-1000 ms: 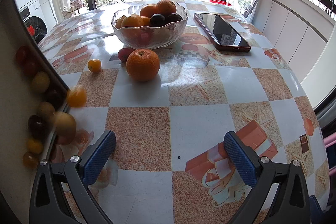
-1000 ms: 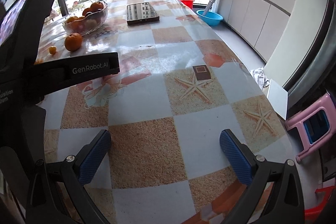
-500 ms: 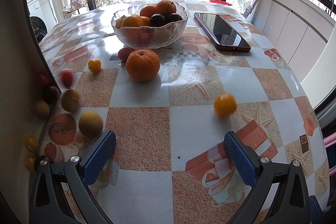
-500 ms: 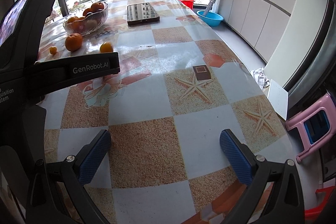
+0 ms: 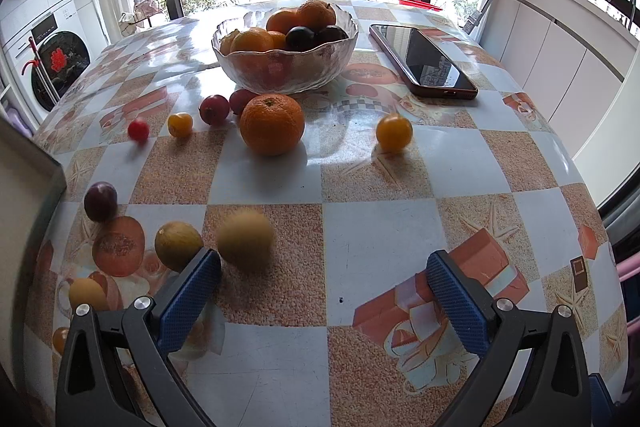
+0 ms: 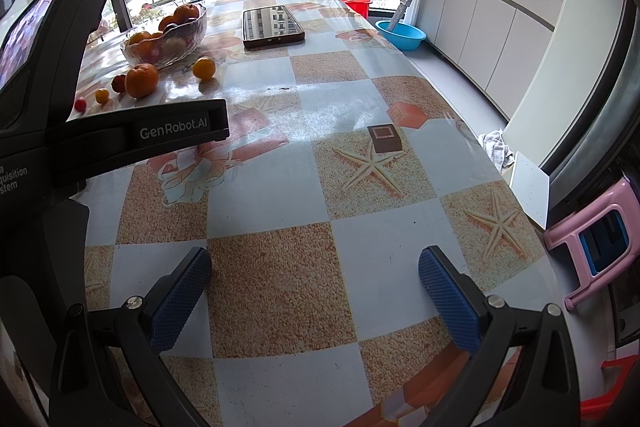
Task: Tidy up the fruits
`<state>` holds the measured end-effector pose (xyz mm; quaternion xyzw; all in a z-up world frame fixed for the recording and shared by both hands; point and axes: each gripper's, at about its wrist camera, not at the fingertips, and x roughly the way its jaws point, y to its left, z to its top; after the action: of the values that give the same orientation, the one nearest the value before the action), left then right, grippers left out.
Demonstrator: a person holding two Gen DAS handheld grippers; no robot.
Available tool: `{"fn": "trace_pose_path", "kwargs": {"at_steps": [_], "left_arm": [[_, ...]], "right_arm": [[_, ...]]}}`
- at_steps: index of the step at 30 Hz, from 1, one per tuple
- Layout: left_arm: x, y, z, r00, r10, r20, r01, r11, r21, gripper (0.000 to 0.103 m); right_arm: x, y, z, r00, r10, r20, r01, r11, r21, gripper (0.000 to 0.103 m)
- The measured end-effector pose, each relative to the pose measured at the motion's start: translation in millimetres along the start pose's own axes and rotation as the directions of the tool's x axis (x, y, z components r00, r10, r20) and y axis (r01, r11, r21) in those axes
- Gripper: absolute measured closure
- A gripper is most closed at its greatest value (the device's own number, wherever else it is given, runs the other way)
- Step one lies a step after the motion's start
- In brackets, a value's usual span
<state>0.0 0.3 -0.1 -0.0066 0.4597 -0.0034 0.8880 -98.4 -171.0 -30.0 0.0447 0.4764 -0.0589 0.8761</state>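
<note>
A glass fruit bowl [image 5: 285, 67] with oranges and dark plums stands at the far side of the table; it also shows in the right wrist view [image 6: 166, 41]. A large orange [image 5: 272, 124] sits in front of it. Loose small fruits lie scattered: a yellow-orange one [image 5: 394, 132], a red one [image 5: 138, 129], a dark plum [image 5: 101, 201], a blurred yellow fruit [image 5: 246, 239] and another [image 5: 178, 245] by my left fingers. My left gripper [image 5: 323, 291] is open and empty. My right gripper [image 6: 315, 293] is open and empty over bare tablecloth.
A phone [image 5: 424, 61] lies right of the bowl. A grey tray edge [image 5: 28, 195] shows at the far left. A washing machine [image 5: 52, 67] stands behind the table. A pink stool [image 6: 592, 243] and a blue basin [image 6: 401, 35] sit on the floor to the right.
Small fruits have spilled from the left onto the table and rolled apart. One yellow-orange fruit rolled right and toward the phone. The tray at the left has drawn back. Both grippers stayed still.
</note>
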Motion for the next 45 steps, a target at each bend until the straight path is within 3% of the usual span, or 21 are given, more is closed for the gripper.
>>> {"fn": "trace_pose_path", "kwargs": {"at_steps": [37, 42, 45], "left_arm": [[-0.3, 1.1, -0.5, 1.000, -0.003, 0.000, 0.003, 1.000, -0.001, 0.000], [-18.7, 6.7, -7.8, 1.000, 0.021, -0.001, -0.021, 0.998, 0.061, 0.000], [-48.5, 19.5, -9.5, 0.997, 0.004, 0.071, -0.011, 0.996, 0.093, 0.000]], "right_arm": [[0.2, 1.6, -1.2, 1.000, 0.000, 0.003, 0.000, 1.000, 0.000, 0.000], [-0.3, 0.5, -1.5, 1.000, 0.000, 0.003, 0.000, 1.000, 0.000, 0.000], [-0.4, 0.6, -1.5, 1.000, 0.000, 0.003, 0.000, 1.000, 0.000, 0.000]]}}
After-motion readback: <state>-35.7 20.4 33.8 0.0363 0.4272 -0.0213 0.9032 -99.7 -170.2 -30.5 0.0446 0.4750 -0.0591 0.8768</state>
